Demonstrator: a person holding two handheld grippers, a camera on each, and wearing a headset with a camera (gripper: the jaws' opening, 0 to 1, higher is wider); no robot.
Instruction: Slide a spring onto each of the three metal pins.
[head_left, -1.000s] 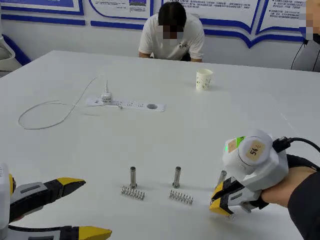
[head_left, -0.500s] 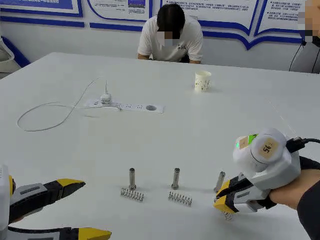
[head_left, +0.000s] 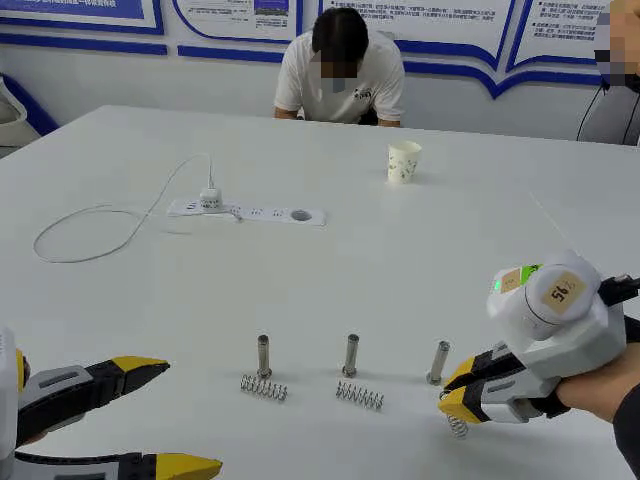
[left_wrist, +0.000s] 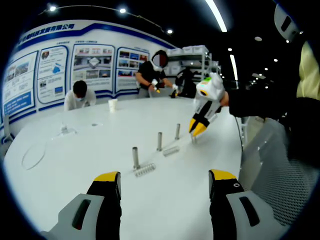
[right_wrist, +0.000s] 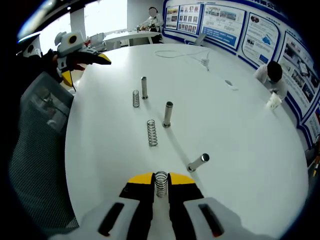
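My right yellow-tipped gripper (head_left: 458, 398) is clamped on a small coiled steel spring (right_wrist: 160, 184), near the right-hand upright grey metal pin (head_left: 439, 361) on the white table (head_left: 400, 260). My left gripper (left_wrist: 165, 181) gapes wide, empty. A second spring (head_left: 264, 387) lies flat before the left pin (head_left: 263, 356), a third spring (head_left: 360, 396) before the middle pin (head_left: 351, 355).

round sticker (head_left: 563, 291) on right gripper (head_left: 453, 396): "56" is read | far wall posters (head_left: 420, 12): print too small to be read

Meeting or training room, big white table (head_left: 400, 260), blue-framed wall posters (left_wrist: 92, 62), power strip (head_left: 250, 213)
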